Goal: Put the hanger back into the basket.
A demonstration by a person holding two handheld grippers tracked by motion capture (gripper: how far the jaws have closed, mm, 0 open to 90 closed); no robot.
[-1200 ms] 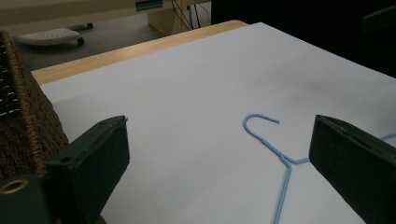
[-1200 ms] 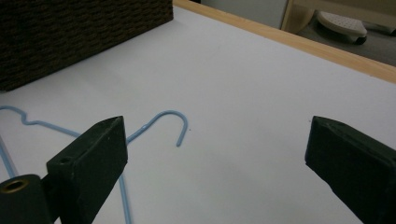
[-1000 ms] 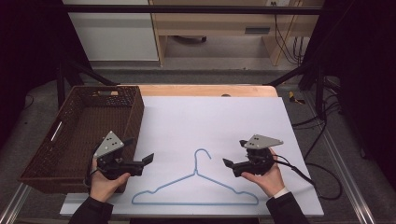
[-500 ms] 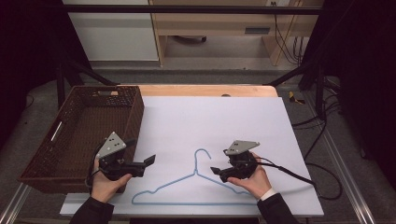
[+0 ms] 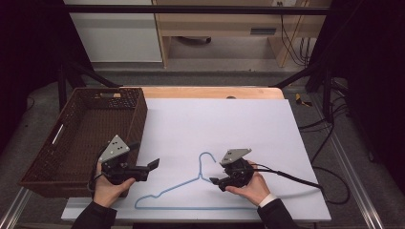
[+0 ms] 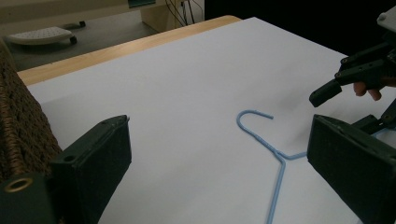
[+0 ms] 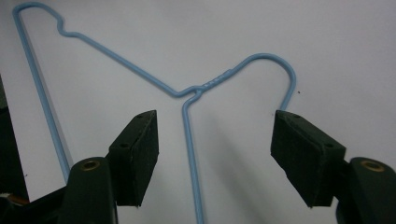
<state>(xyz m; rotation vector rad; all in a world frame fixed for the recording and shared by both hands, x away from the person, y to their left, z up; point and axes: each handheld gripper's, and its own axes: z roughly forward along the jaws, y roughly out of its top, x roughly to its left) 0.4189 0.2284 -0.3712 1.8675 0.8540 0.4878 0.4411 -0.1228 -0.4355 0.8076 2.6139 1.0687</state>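
1. Blue wire hanger (image 5: 191, 188) flat near bench's (image 5: 239, 124) front edge
2. Right gripper (image 5: 215, 181) wide open, apparently just above hanger's neck, holding nothing
3. Left gripper (image 5: 154, 164) open, empty, beside wicker basket (image 5: 76, 138)

Brown wicker basket (image 5: 81, 138) sits left of frame on the bench, against the left edge of the white sheet (image 5: 224, 129). The sheet covers most of the bench; a wood strip (image 5: 210, 92) shows along the far edge. Beyond it, upper centre: wooden furniture (image 5: 215, 28), with a white cabinet (image 5: 114, 33) to its left. Black cables (image 5: 329, 124) lie on the floor at right.
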